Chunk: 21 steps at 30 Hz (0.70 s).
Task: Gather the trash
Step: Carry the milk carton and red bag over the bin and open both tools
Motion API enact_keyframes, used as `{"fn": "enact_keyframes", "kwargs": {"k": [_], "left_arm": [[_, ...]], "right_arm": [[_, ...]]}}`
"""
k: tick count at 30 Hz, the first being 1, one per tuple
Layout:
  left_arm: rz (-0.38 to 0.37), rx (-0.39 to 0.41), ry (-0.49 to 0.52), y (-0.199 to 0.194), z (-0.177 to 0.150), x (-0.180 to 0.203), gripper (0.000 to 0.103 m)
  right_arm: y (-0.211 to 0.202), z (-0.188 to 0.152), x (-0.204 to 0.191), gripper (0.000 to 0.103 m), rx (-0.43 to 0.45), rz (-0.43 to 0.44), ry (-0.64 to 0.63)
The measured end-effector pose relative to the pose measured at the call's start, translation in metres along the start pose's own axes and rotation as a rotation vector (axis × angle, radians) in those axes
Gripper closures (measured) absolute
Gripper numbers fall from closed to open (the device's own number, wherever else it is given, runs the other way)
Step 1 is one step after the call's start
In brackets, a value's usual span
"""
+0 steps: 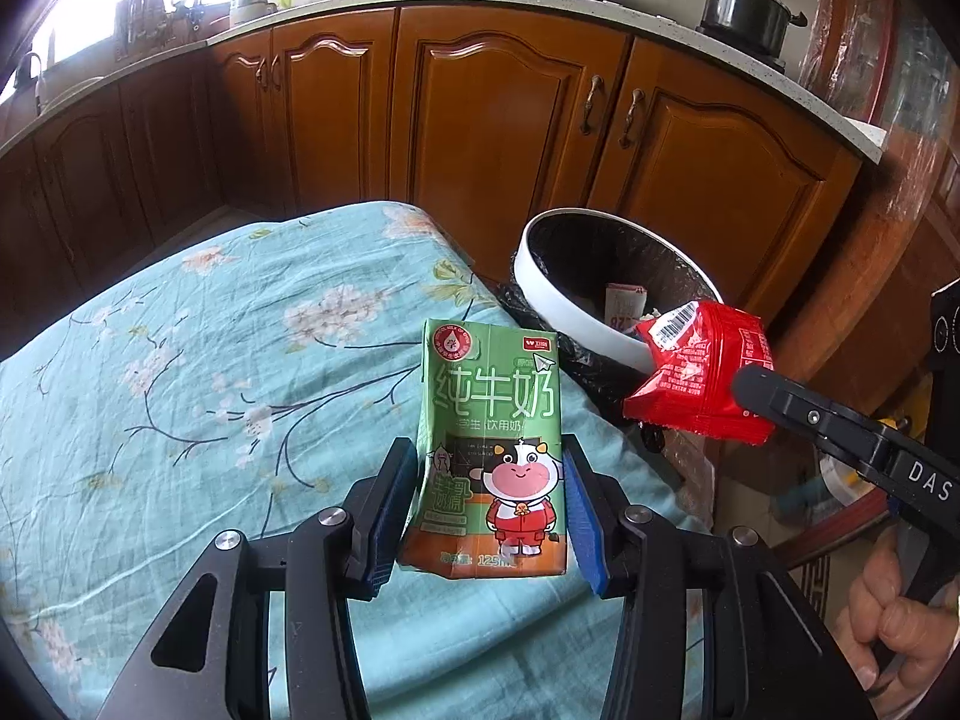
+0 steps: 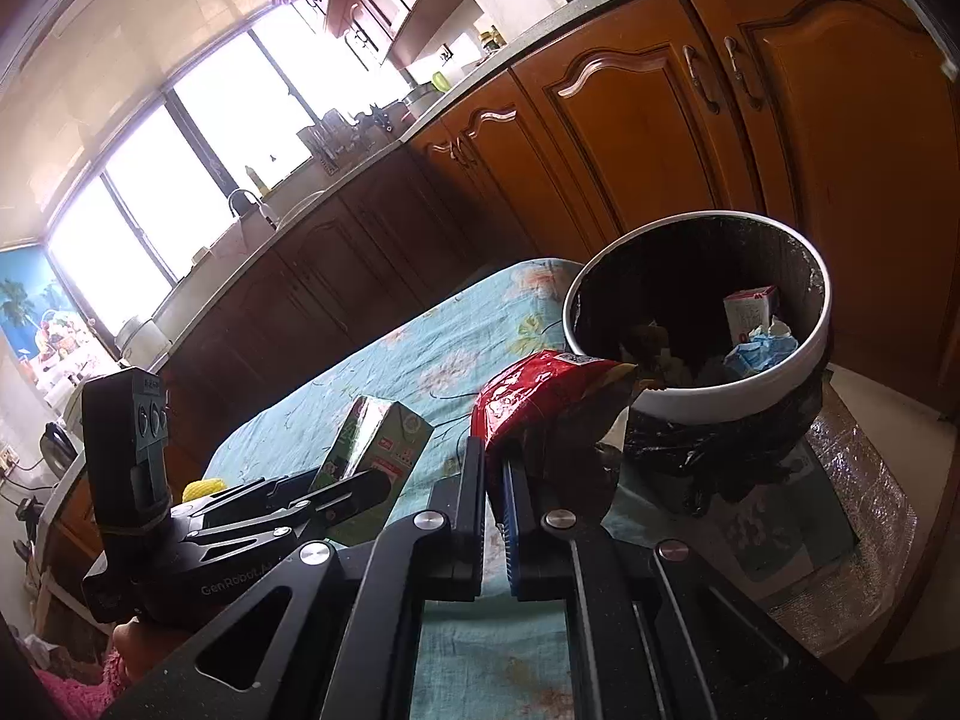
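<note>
While both loads hang near the bin (image 1: 543,276) at right of centre, the left gripper (image 1: 489,516) is clamped partway on a green carton (image 1: 492,450), low on its sides. Its card looks light and stiff but crushable. The right gripper (image 2: 495,495) is pinched tight on a red wrapper (image 2: 528,396), thin, crinkly and probably slippery, held by one edge.

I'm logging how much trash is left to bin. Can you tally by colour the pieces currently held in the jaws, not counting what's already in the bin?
Green cardboard milk carton, in the left gripper: 1
Red plastic snack wrapper, in the right gripper: 1
Total: 2
</note>
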<state>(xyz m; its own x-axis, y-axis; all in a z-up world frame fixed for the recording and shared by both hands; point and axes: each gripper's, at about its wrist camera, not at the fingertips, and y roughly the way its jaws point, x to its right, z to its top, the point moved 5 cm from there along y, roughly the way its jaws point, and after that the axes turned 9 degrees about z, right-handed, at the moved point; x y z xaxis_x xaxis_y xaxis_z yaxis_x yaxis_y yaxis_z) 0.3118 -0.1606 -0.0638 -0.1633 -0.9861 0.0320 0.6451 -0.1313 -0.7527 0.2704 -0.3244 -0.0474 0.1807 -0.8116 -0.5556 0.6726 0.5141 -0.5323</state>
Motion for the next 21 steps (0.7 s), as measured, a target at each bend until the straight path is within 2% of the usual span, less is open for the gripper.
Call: {"fn": "enact_keyframes", "kwargs": {"k": [13,21], "left_arm": [[-0.039,0.007,0.063,0.017,0.026,0.038,0.057],[-0.069,0.002,0.107,0.042,0.062,0.058,0.057]], "right_arm": [[-0.022,0.026,0.029,0.098,0.045,-0.059,0.001],[-0.021,0.051,0.054,0.098,0.054,-0.116,-0.006]]}}
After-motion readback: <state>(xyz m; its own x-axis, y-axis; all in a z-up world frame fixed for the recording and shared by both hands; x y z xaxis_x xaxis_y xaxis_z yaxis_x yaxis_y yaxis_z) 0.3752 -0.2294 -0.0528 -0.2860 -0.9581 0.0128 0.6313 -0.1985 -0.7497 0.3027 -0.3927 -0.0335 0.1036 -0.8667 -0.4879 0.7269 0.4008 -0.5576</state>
